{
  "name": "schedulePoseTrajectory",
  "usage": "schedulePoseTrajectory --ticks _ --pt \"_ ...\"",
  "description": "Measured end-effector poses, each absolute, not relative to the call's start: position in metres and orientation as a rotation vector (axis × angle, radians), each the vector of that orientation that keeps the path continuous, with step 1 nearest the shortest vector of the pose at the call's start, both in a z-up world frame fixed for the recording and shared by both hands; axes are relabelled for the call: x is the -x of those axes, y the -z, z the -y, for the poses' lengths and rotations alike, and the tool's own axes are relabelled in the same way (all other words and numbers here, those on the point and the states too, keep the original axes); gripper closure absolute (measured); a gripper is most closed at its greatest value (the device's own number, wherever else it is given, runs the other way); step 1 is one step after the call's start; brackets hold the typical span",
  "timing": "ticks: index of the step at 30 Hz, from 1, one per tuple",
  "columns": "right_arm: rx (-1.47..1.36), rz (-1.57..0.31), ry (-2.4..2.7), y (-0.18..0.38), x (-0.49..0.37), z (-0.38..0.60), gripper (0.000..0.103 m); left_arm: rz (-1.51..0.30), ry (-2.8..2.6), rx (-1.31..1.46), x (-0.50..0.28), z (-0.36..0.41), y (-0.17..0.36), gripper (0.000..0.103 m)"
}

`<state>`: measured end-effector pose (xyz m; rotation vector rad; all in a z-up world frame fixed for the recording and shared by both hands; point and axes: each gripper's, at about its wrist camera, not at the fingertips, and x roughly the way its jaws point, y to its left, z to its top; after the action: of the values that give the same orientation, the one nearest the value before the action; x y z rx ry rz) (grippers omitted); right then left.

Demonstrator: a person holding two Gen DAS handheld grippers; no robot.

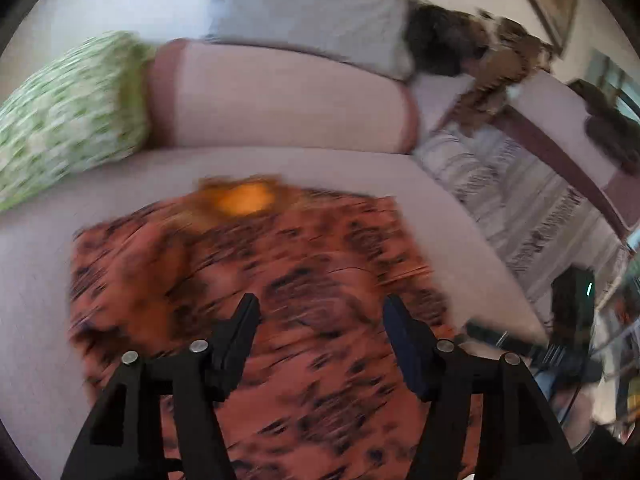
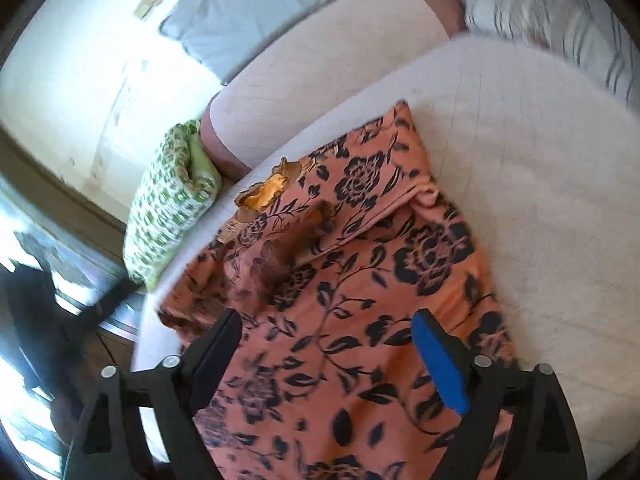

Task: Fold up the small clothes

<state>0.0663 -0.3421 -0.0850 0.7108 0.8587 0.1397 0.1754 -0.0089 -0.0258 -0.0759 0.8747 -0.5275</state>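
Observation:
An orange garment with a dark floral print [image 1: 260,280] lies spread on the pale sofa seat [image 1: 460,220]; its yellow-lined neck opening [image 1: 244,198] points toward the backrest. My left gripper [image 1: 320,308] is open and empty just above the garment's near part. In the right wrist view the garment [image 2: 360,280] shows one sleeve folded across its upper part. My right gripper [image 2: 326,320] is open and empty above the garment's lower half. The left wrist view is motion-blurred.
A green patterned cushion [image 1: 68,116] lies at the seat's left [image 2: 168,208]. A grey pillow [image 1: 312,12] leans on the backrest [image 1: 280,96]. A striped white cloth [image 1: 500,184] lies on the seat's right [image 2: 560,28]. A dark-and-brown cloth [image 1: 476,48] lies behind it.

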Motion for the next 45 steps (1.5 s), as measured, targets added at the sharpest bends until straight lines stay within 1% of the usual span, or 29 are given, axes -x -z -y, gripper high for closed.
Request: schedulePoseTrajectory --ticks 2,6,8,10,11,12,13,14,15,16,19,21,22,23,24,26,28,30,32,33,35,36,37,38,41,43,45 --pt "-0.747 -0.882 -0.185 0.09 -0.082 0.338 0.013 -0.873 0.438 0.066 -0.173 -0.031 0.037 0.037" --pt "-0.811 -0.93 -0.273 0.097 -0.125 0.318 0.013 -0.891 0.184 0.031 -0.198 -0.11 0.071 0.037" --pt "-0.799 -0.96 -0.233 0.099 -0.149 0.309 0.013 -0.932 0.15 0.056 -0.209 -0.128 0.086 0.037" --pt "-0.709 -1.004 -0.191 0.102 -0.169 0.299 0.013 -0.955 0.139 0.07 -0.219 -0.139 0.1 0.037" --pt "-0.669 -1.022 -0.155 0.105 -0.181 0.295 0.015 -0.956 0.138 0.071 -0.223 -0.142 0.104 0.037" --pt "-0.643 -1.045 -0.15 0.109 -0.191 0.291 0.021 -0.955 0.137 0.083 -0.226 -0.146 0.108 0.037" --pt "-0.576 -1.081 -0.152 0.113 -0.202 0.282 0.045 -0.954 0.135 0.113 -0.229 -0.15 0.112 0.037" --pt "-0.524 -1.113 -0.14 0.116 -0.207 0.275 0.055 -0.954 0.14 0.15 -0.233 -0.153 0.115 0.037" --pt "-0.472 -1.159 -0.135 0.123 -0.213 0.266 0.056 -0.953 0.154 0.197 -0.235 -0.157 0.117 0.037" --pt "-0.447 -1.179 -0.139 0.128 -0.217 0.261 0.066 -0.955 0.16 0.224 -0.236 -0.159 0.121 0.037" --pt "-0.361 -1.198 -0.145 0.129 -0.219 0.248 0.087 -0.966 0.139 0.2 -0.241 -0.159 0.13 0.037" --pt "-0.293 -1.159 -0.151 0.111 -0.218 0.238 0.09 -0.983 0.119 0.152 -0.241 -0.154 0.136 0.038" --pt "-0.248 -1.121 -0.151 0.097 -0.219 0.233 0.091 -0.989 0.103 0.143 -0.244 -0.154 0.141 0.043" --pt "-0.185 -1.063 -0.142 0.077 -0.22 0.227 0.091 -0.992 0.093 0.154 -0.245 -0.156 0.144 0.05" --pt "-0.138 -1.011 -0.131 0.058 -0.221 0.223 0.091 -0.995 0.084 0.171 -0.245 -0.158 0.146 0.053" --pt "-0.012 -0.862 -0.092 0.015 -0.22 0.213 0.091 -0.992 0.074 0.206 -0.244 -0.163 0.15 0.053" --pt "0.084 -0.769 -0.047 0.0 -0.218 0.211 0.09 -0.982 0.076 0.184 -0.24 -0.16 0.151 0.053" --pt "0.074 -0.819 -0.045 0.021 -0.233 0.22 0.083 -0.981 0.074 0.147 -0.239 -0.154 0.15 0.053" --pt "-0.002 -1.001 -0.042 0.077 -0.256 0.24 0.055 -0.984 0.087 0.152 -0.236 -0.152 0.145 0.053" --pt "-0.042 -1.088 -0.017 0.104 -0.259 0.251 0.051 -0.977 0.095 0.146 -0.233 -0.153 0.138 0.053" --pt "-0.111 -1.121 -0.014 0.121 -0.253 0.264 0.05 -0.93 0.106 0.132 -0.223 -0.156 0.12 0.053" --pt "-0.134 -1.113 -0.022 0.121 -0.248 0.267 0.048 -0.9 0.103 0.126 -0.219 -0.16 0.109 0.052" --pt "-0.145 -1.097 -0.033 0.116 -0.244 0.271 0.041 -0.877 0.097 0.129 -0.22 -0.163 0.101 0.047" --pt "-0.149 -1.076 -0.038 0.11 -0.242 0.273 0.038 -0.861 0.092 0.136 -0.224 -0.166 0.096 0.043" --pt "-0.218 -0.996 -0.058 0.087 -0.249 0.283 0.035 -0.881 0.095 0.14 -0.253 -0.164 0.099 0.043" --pt "-0.35 -0.98 -0.133 0.085 -0.264 0.288 0.035 -0.935 0.1 0.121 -0.278 -0.155 0.116 0.043" --pt "-0.468 -0.975 -0.246 0.095 -0.273 0.289 0.035 -1.013 0.111 0.137 -0.296 -0.151 0.139 0.052"
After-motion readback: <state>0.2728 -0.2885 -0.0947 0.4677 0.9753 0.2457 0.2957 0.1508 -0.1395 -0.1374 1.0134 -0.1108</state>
